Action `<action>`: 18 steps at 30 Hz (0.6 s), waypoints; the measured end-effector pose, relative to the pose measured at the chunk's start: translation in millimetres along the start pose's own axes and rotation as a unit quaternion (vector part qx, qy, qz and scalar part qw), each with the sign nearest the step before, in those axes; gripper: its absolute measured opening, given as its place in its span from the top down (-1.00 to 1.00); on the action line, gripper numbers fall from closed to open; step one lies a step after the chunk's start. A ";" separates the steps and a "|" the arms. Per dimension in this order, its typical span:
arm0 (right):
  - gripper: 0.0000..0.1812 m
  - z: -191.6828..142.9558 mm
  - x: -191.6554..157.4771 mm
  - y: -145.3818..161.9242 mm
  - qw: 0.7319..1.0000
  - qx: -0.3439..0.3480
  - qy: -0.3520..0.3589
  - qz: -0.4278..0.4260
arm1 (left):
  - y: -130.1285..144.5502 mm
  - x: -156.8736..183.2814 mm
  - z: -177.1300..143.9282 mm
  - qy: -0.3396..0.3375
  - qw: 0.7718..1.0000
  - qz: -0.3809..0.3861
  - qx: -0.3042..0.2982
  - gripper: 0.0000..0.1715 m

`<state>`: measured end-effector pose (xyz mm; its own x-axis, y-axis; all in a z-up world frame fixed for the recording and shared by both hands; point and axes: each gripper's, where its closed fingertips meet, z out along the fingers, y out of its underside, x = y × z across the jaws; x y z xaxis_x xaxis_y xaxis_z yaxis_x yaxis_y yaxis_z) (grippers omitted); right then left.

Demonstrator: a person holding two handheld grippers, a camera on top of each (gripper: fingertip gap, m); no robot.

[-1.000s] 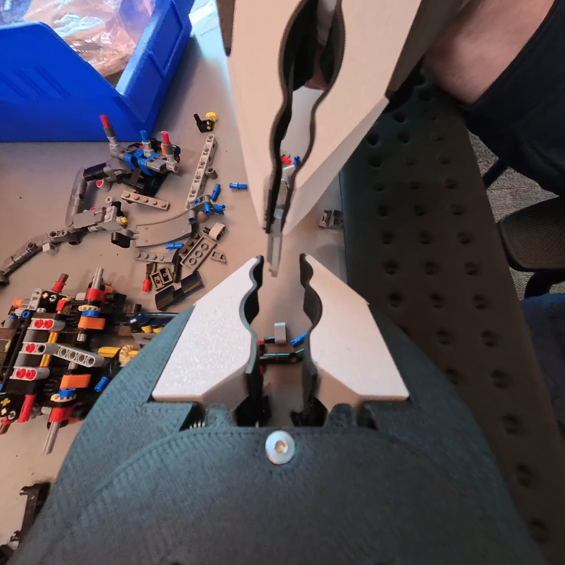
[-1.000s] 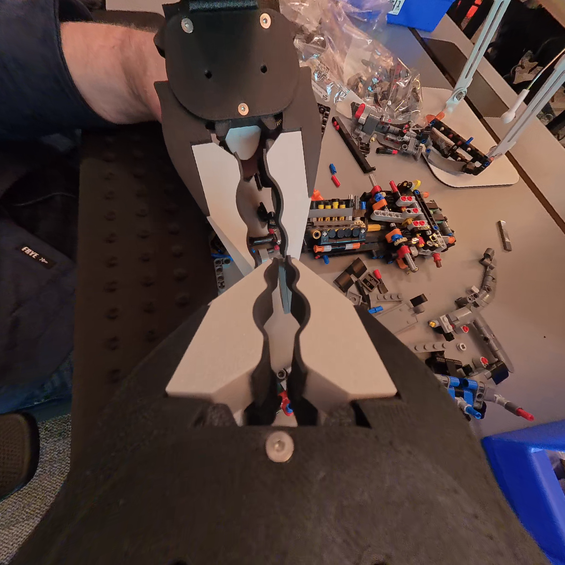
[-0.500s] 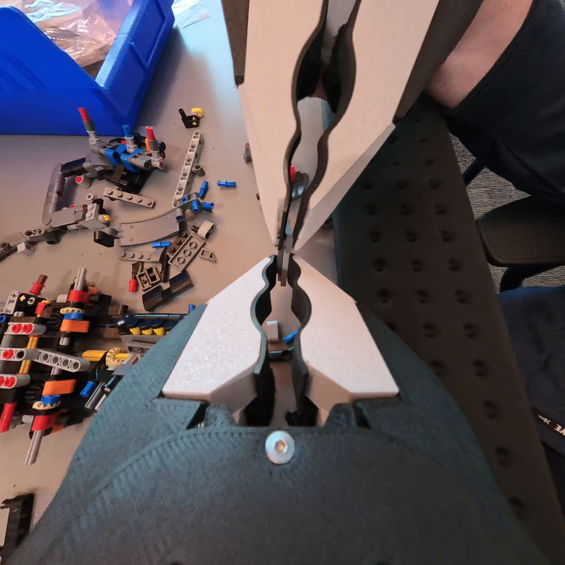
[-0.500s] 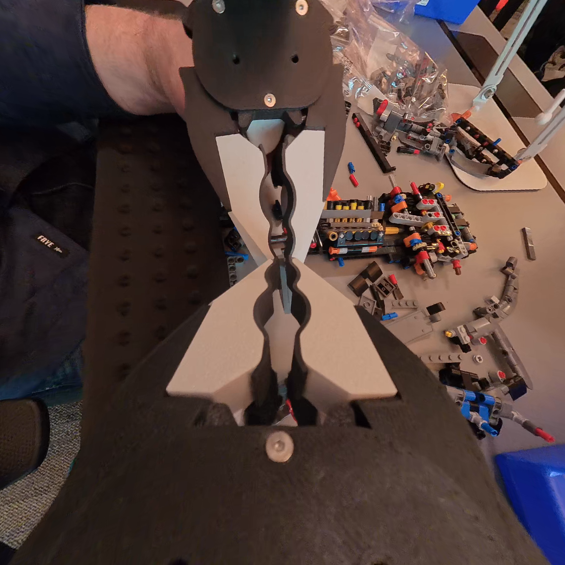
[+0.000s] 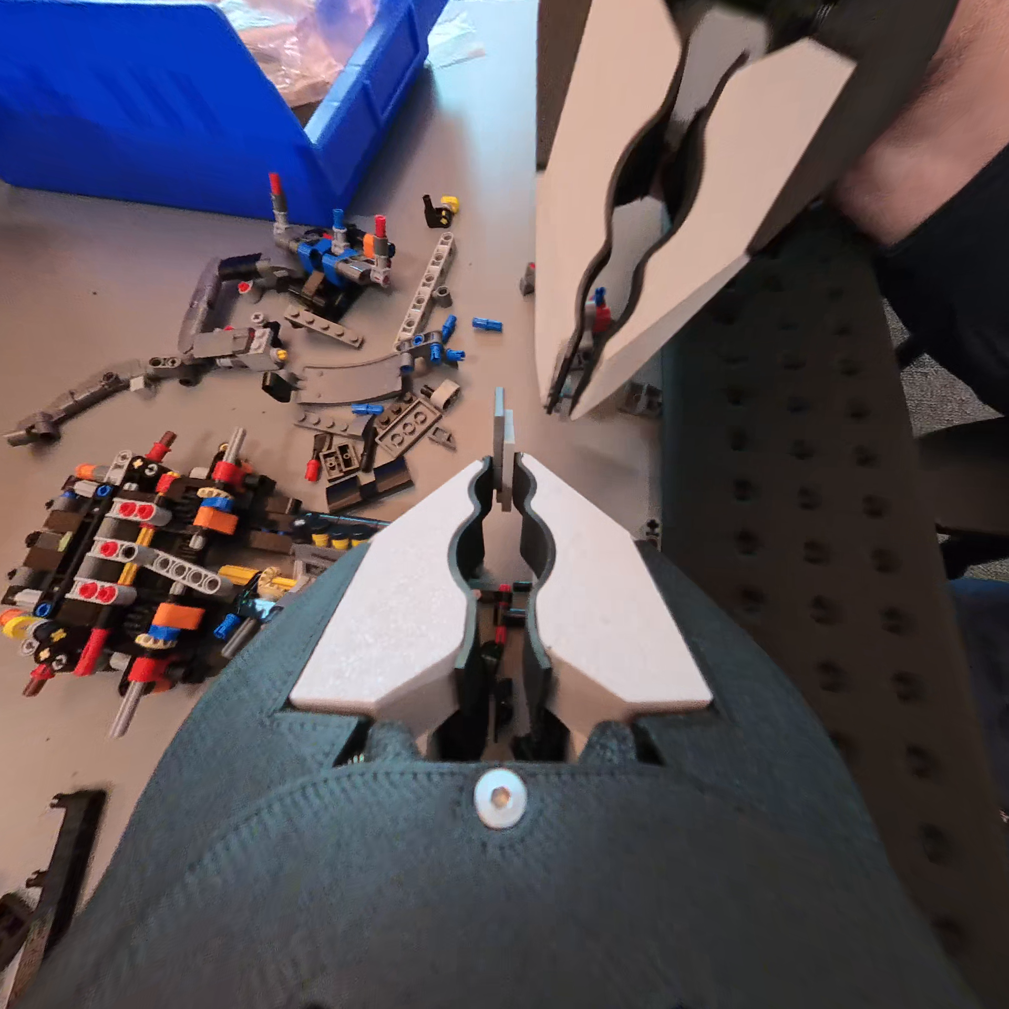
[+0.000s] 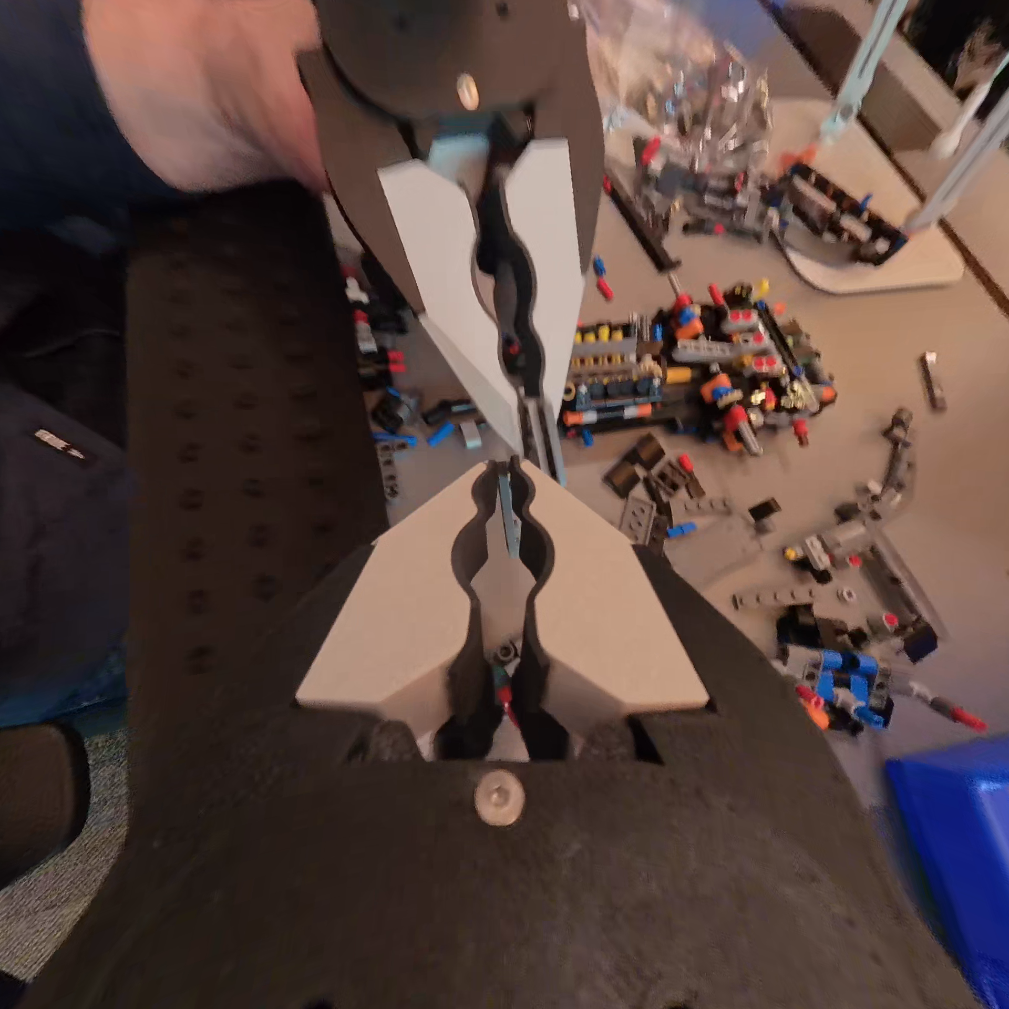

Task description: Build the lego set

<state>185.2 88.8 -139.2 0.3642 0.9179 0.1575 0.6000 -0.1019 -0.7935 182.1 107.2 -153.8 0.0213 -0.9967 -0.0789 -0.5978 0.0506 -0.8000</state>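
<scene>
Judged mid-build. Found one large chassis assembly lying on the grey table, dense with black, orange, red and yellow parts. Noted a smaller blue-and-grey subassembly apart from it, near the blue bin. Saw many loose plates, beams and pins scattered between the two, unattached, plus a clear bag of parts at the far side. Rated a good deal as left to do.

Found the left gripper closed at the tips on a small grey plate, held edge-on above the table with much of it standing proud of the jaws. Found the right gripper nearly closed, pinching a thin grey strip that runs back between its fingers; blurred, so firmness of grip not confirmed. Observed both tips near each other, apart in the left wrist view, over the table's near edge.

Noted a dark perforated mat along that edge, bare, offering open room. Flagged loose parts lying between the plate and the chassis; advised carrying high over them.
</scene>
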 end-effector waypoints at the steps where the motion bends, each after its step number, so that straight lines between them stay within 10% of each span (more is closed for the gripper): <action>1: 0.98 3.3 2.0 6.3 1.000 -0.016 0.003 0.004 | -0.7 0.0 -0.8 -0.001 1.000 0.001 0.004 0.95; 18: 0.85 -6.7 22.6 -8.5 0.998 0.022 0.059 0.019 | -0.6 9.2 3.1 0.012 1.000 0.023 -0.001 0.95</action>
<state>193.1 107.8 -124.9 0.4688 0.8622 0.1919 0.5536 -0.1175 -0.8244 185.1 98.2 -155.9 -0.0256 -0.9945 -0.1011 -0.5997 0.0962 -0.7944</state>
